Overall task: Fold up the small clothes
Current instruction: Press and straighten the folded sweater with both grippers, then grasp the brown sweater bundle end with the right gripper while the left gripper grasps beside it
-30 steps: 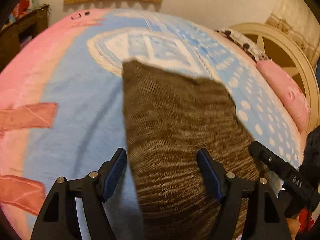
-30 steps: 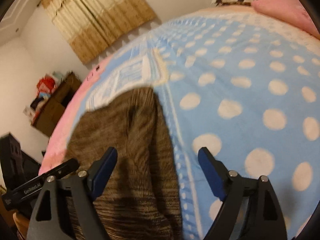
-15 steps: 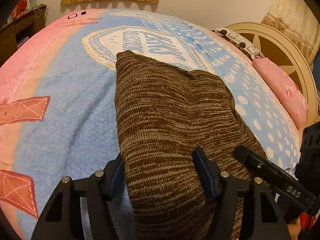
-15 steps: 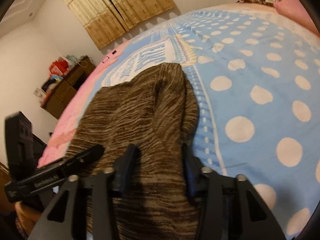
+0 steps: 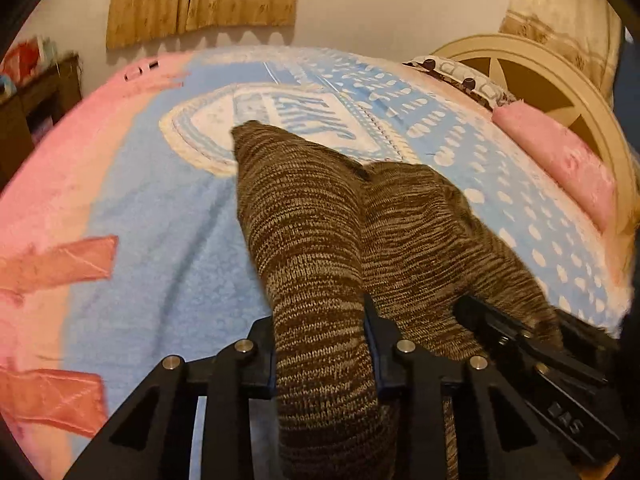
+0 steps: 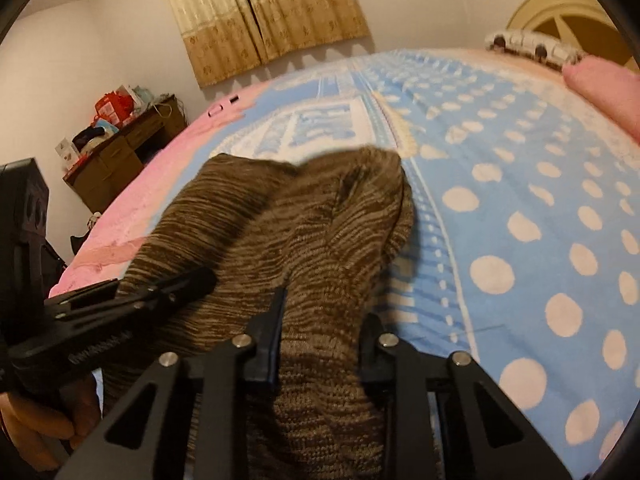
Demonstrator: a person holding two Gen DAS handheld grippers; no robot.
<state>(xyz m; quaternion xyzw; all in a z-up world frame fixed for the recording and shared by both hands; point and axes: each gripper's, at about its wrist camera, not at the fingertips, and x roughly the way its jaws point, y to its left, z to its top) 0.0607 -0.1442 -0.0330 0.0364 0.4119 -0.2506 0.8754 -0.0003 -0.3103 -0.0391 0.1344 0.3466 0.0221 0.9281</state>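
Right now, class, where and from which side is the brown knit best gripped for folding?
Grip the knit at its near edge, one corner each, coming from the near side. There the fabric bunches into two thin ridges; the left claw and right claw are closing on them.

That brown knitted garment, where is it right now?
The brown knitted garment lies on the blue dotted blanket, its near edge bunched between both closing claws, left claw and right claw.

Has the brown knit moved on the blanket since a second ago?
Yes. The brown knit has bunched up between both grippers, its far end drawn back off the blanket's white patch toward the camera.
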